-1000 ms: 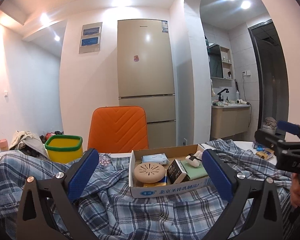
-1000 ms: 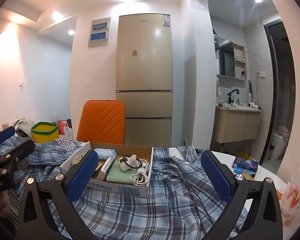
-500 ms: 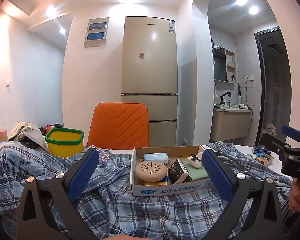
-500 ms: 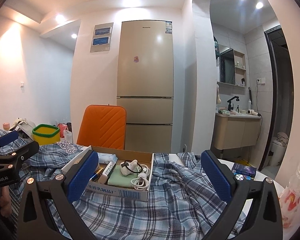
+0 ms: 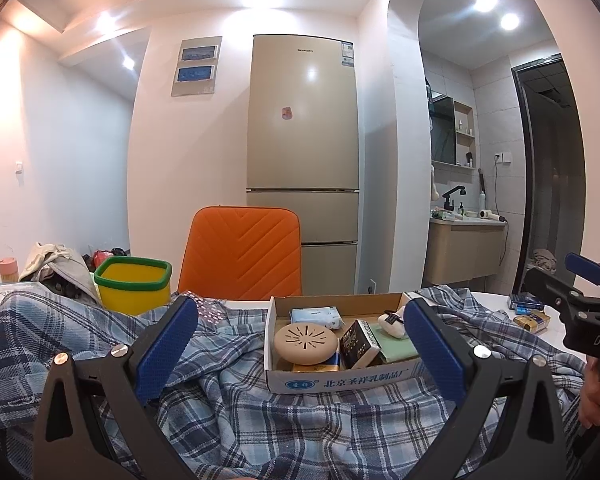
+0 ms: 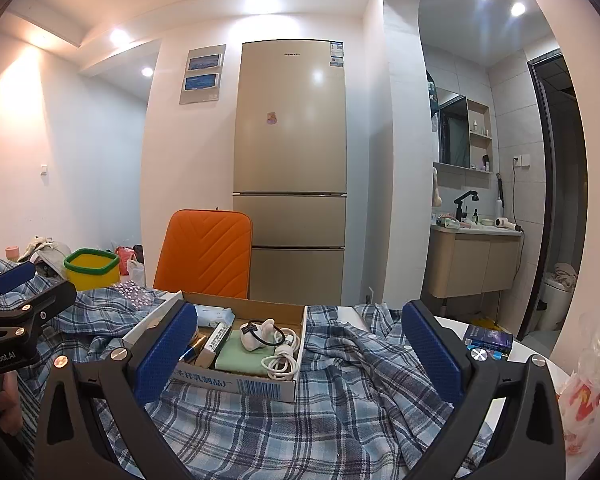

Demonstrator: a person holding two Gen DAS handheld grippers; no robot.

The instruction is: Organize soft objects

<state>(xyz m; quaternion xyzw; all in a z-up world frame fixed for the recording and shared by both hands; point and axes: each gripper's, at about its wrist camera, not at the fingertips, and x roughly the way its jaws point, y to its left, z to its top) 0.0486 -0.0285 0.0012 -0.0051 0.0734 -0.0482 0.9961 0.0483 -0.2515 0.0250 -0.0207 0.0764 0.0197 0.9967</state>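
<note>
Both wrist views low, near, facing fridge (image 5: 303, 140), sharing box (image 6: 236, 380)

Left gripper (image 5: 300, 344), right gripper (image 6: 298, 346), black frames, 2 blue pads each (textured), silver screws

A cardboard box (image 5: 340, 376) sits on a rumpled shirt (image 5: 260, 420), a chair (image 5: 240, 252) and fridge (image 5: 304, 140) behind it.
</note>
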